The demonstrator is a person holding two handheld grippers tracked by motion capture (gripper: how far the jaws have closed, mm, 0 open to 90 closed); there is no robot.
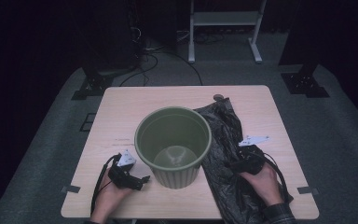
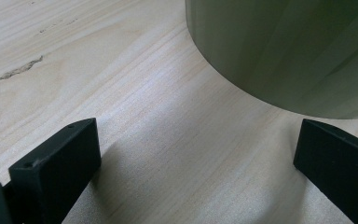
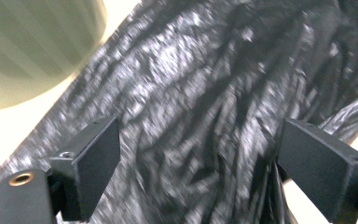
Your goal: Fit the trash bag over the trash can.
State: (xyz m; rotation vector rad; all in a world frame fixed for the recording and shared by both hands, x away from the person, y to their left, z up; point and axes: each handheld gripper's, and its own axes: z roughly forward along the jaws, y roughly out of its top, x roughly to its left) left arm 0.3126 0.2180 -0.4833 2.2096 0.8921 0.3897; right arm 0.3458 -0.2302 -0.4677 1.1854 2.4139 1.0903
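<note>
An empty green ribbed bin (image 1: 173, 145) stands upright in the middle of the wooden table (image 1: 121, 112). A crumpled black plastic bag (image 1: 223, 135) lies flat to its right, running from the far edge to the near edge. My left gripper (image 1: 142, 179) rests low on the table just left of the bin's base, open, with bare wood between its jaws and the bin's wall (image 2: 289, 51) close ahead. My right gripper (image 1: 233, 163) hovers over the bag near the bin, open, its jaws spread above the wrinkled black bag (image 3: 205, 107).
A small round dark object (image 1: 218, 98) lies at the table's far edge beside the bag. Beyond the table stand a white frame (image 1: 223, 28), black stands (image 1: 303, 79) and cables on a grey floor. Bare wood spans the table's left half.
</note>
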